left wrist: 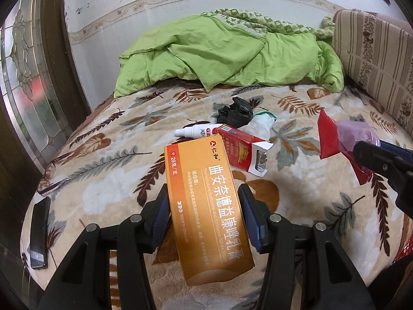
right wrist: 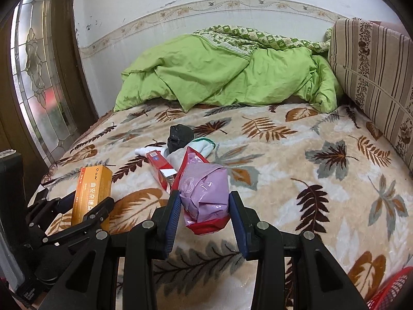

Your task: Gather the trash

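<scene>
My left gripper (left wrist: 204,196) is shut on a long orange medicine box (left wrist: 206,206), held above the leaf-patterned bed. My right gripper (right wrist: 204,201) is shut on a pink and red crumpled wrapper (right wrist: 204,191); in the left wrist view that wrapper (left wrist: 343,139) hangs at the right. The orange box (right wrist: 91,191) also shows at the left of the right wrist view. On the blanket lie a red open carton (left wrist: 242,149), a white spray bottle (left wrist: 198,130), a black crumpled bag (left wrist: 236,111) and a white tissue (left wrist: 260,124).
A green duvet (left wrist: 227,54) is piled at the bed's far end, with a striped cushion (left wrist: 374,51) to the right. A dark phone (left wrist: 38,235) lies at the bed's left edge. A red basket (right wrist: 392,292) peeks in at bottom right. A glass door (right wrist: 38,77) stands at left.
</scene>
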